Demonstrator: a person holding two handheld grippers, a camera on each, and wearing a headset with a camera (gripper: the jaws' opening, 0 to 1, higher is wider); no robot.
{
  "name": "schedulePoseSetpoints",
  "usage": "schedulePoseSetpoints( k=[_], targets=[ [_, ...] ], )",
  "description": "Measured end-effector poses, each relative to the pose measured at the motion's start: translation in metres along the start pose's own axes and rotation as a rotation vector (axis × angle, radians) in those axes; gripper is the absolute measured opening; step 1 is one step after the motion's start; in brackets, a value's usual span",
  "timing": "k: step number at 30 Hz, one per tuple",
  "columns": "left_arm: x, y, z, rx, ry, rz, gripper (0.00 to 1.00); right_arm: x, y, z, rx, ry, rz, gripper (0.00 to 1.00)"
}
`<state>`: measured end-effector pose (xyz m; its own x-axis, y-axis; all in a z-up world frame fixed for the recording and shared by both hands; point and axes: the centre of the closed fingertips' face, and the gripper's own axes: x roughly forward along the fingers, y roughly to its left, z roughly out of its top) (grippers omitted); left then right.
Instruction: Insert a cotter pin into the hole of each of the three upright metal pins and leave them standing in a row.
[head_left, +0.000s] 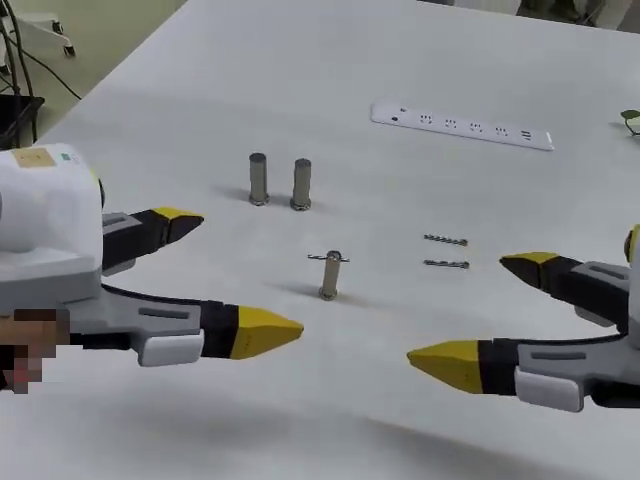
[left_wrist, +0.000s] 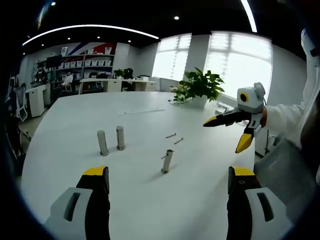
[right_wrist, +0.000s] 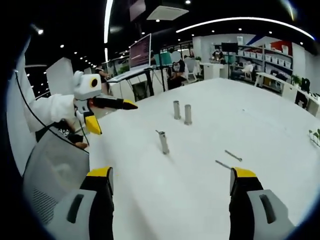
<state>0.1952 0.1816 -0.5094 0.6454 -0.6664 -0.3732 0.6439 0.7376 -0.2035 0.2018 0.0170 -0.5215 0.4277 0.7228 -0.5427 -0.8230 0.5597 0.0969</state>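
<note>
Metal pins: three, all upright on the table (head_left: 200, 90). The first bare pin (head_left: 258, 180) and the second bare pin (head_left: 301, 185) stand just beside each other. The front pin (head_left: 329, 282) stands apart, closer to the near edge.
Cotter pins: three. The fitted cotter pin (head_left: 327, 258) crosses the top of the front pin. The upper loose cotter pin (head_left: 445, 240) and the lower loose cotter pin (head_left: 446, 264) lie flat and parallel, toward the right edge.
Power strip (head_left: 460, 127): one, toward the far edge.
Left gripper (head_left: 250, 272): jaws spread wide, holding nothing.
Right gripper (head_left: 456, 308): jaws spread wide, holding nothing.
Left gripper view: adds a potted plant (left_wrist: 200, 85) at the far edge.
Right gripper view: adds a white sleeve (right_wrist: 50, 109) holding the left gripper.
</note>
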Motion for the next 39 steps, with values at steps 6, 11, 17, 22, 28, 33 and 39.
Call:
schedulePoseSetpoints(
  k=[6, 11, 17, 22, 28, 33, 39],
  targets=[
    [0.003, 0.015, 0.008, 0.002, -0.013, 0.025, 0.98, -0.003, -0.015, -0.004, 0.013, -0.004, -0.039, 0.98],
    [0.007, 0.031, 0.015, 0.006, -0.016, 0.051, 0.96, -0.003, -0.020, -0.008, 0.012, 0.020, -0.045, 0.98],
    [0.015, 0.050, 0.026, 0.035, -0.026, 0.089, 0.95, -0.008, -0.022, -0.007, 0.005, 0.015, -0.054, 0.98],
    [0.024, 0.065, 0.035, 0.059, -0.032, 0.112, 0.91, -0.010, -0.019, -0.009, 0.019, 0.018, -0.061, 0.98],
    [0.038, 0.086, 0.038, 0.075, -0.015, 0.138, 0.87, -0.013, -0.016, -0.010, 0.044, 0.007, -0.070, 0.98],
    [0.051, 0.102, 0.033, 0.083, 0.009, 0.161, 0.79, -0.014, -0.012, -0.013, 0.055, 0.007, -0.069, 0.97],
    [0.065, 0.118, 0.029, 0.055, 0.023, 0.183, 0.64, -0.018, -0.015, -0.016, 0.067, 0.014, -0.082, 0.96]
  ],
)
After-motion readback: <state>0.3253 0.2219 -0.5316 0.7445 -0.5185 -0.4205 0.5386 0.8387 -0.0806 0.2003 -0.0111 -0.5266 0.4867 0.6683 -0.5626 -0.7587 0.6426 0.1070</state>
